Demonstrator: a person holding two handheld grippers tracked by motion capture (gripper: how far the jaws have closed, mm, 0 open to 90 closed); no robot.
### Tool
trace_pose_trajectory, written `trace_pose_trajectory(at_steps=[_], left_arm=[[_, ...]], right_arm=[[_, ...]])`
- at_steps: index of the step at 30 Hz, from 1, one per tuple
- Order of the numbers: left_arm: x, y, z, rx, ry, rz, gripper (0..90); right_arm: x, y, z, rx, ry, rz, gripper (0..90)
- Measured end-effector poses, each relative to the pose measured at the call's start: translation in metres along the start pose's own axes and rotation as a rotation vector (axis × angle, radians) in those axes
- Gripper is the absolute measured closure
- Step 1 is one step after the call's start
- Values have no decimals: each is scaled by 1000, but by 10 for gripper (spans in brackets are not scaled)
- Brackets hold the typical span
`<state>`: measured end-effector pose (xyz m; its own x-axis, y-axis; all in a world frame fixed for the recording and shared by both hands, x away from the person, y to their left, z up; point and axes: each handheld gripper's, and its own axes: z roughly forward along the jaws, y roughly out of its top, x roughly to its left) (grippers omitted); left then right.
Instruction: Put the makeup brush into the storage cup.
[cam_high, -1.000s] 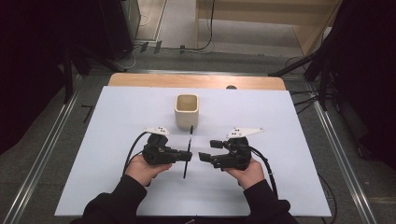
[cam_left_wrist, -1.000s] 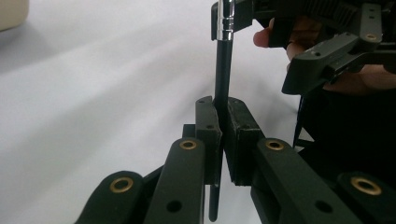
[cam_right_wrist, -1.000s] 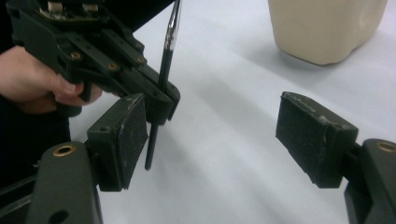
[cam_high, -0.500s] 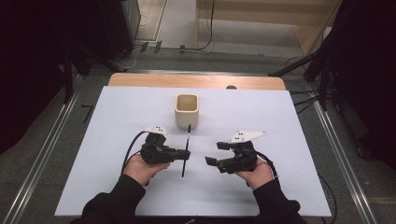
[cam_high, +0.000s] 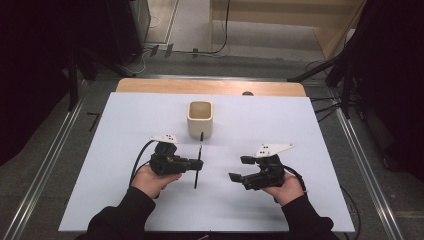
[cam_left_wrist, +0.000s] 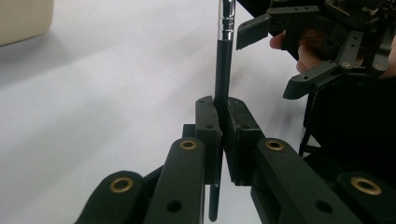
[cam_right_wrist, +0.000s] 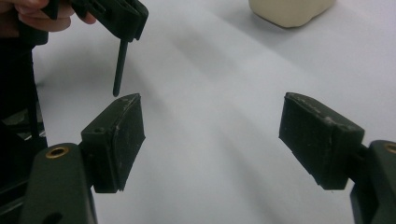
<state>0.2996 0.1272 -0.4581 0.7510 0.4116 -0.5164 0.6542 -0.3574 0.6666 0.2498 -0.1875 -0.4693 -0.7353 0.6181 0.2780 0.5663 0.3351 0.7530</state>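
The pen (cam_high: 198, 160) is a thin dark rod with a metal band near one end; it looks light, stiff and smooth, so it could swivel or slide in a loose pinch; the safest hold is about mid-length, which is where it is gripped. It hangs above the table (cam_high: 125, 120), its far end pointing at the cup (cam_high: 200, 118) just beyond. The left gripper (cam_high: 196, 163) is clamped tight on the pen, the pads squeezing the shaft from both sides. The right gripper (cam_high: 239, 168) holds nothing; its jaws stand wide apart. A second ago the right gripper was right up against the pen; it has since drawn away to the right, now well apart; the left gripper and the pen have kept their place.
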Motion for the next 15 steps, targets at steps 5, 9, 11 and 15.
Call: trace_pose_trajectory(at_steps=[5, 9, 11, 15], left_arm=[[1, 0, -1, -6, 3, -2, 850], [1, 1, -4, -19, 11, -2, 849], [1, 1, -4, -20, 10, -3, 850], [2, 1, -5, -19, 7, -5, 850]], right_arm=[[-1, -4, -4, 11, 0, -7, 231], [-4, -9, -7, 22, -6, -19, 231], [-5, -11, -9, 20, -11, -20, 231], [-7, -14, -13, 31, -16, -30, 231]])
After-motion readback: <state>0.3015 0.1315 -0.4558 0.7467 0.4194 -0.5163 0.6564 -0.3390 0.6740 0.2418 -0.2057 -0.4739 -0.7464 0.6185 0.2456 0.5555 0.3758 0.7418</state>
